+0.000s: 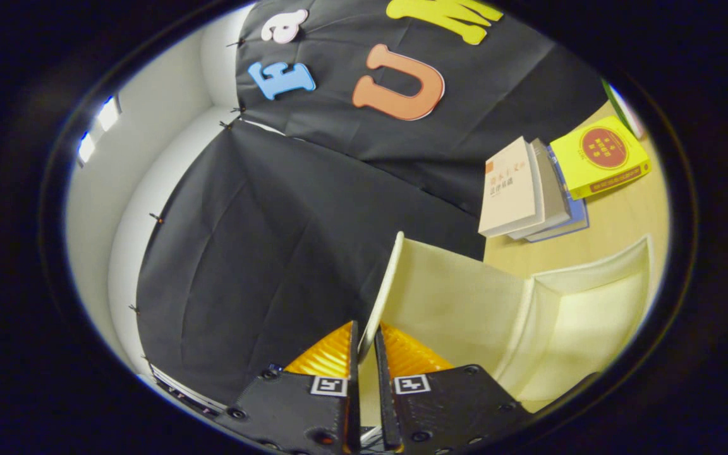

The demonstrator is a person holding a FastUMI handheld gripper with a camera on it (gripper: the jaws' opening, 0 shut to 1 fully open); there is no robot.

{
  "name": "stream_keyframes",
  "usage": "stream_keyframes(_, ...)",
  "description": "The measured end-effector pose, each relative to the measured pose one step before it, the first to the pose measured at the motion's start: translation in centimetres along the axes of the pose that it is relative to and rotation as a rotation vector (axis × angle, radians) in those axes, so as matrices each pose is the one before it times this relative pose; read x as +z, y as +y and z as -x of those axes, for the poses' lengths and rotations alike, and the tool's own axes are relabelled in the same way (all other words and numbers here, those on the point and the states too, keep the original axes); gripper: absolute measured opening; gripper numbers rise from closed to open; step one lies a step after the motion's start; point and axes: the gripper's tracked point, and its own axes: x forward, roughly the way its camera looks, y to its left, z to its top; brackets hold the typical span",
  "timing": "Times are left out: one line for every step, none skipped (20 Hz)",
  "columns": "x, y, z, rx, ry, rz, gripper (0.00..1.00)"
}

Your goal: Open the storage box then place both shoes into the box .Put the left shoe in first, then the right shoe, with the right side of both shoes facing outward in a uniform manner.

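1. Gripper [364,344] clamped: both fingers pinch the thin lower edge of the storage box lid [382,287], with only that panel between them.
2. Lid is cream plastic, swung up and standing nearly edge-on, running ahead from the fingertips toward the black cloth wall [263,240].
3. Storage box [566,316] sits just right of the fingers, open, with pale inner walls visible; interior looks free of shoes as far as can be seen.
4. Box rests on a light wooden table [617,224]; far table edge meets the cloth wall.
5. Stack of books [525,189] lies beyond the box near that far edge; yellow book [601,161] just beside the stack, toward the far right corner.
6. Step judged: opening, close to done. Shoes not yet in.
7. Doing it well: follow the lid's hinge arc, avoid twisting the thin panel, keep the pinch square, release only once the lid holds itself past upright, and watch that the box does not slide on the table.
8. Writing: characters on the top book's cover and a red round seal on the yellow book, both too small to make out.
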Motion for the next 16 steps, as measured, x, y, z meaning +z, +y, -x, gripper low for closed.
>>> stream_keyframes(-0.398,0.177,-1.447,-0.00458,0.01397,0.00421,0.19)
stream_keyframes(-0.25,0.1,-1.179,-0.00946,0.00797,0.00651,0.25)
stream_keyframes(-0.2,-0.014,-0.837,-0.01559,0.00371,0.00821,0.34)
stream_keyframes(-0.113,-0.116,-0.843,-0.01728,0.0021,0.00601,0.42)
stream_keyframes(-0.229,-0.095,-0.486,-0.00416,0.00056,0.01042,0.5)
stream_keyframes(-0.125,-0.15,-0.222,-0.00923,-0.00021,0.00238,0.59)
stream_keyframes(-0.243,-0.247,0.303,-0.00627,-0.00339,0.00928,0.67)
stream_keyframes(0.045,-0.148,0.289,-0.00834,-0.00483,0.00977,0.75)
stream_keyframes(0.096,-0.207,0.612,-0.0093,-0.00987,0.01123,0.84)
stream_keyframes(0.196,-0.205,0.744,-0.00995,-0.01017,0.01402,0.87)
stream_keyframes(0.003,-0.255,0.972,-0.01524,-0.01512,0.02284,0.95)
stream_keyframes(0.106,-0.283,1.135,-0.02171,-0.01358,0.03358,0.95)
stream_keyframes(-0.019,-0.45,1.276,-0.03299,-0.0115,0.04075,0.95)
stream_keyframes(0.046,-0.639,1.222,-0.03493,-0.01237,0.04428,0.95)
stream_keyframes(-0.032,-0.872,1.326,-0.03983,-0.01582,0.04234,0.95)
stream_keyframes(0.111,-0.831,1.316,-0.03931,-0.01643,0.0383,0.95)
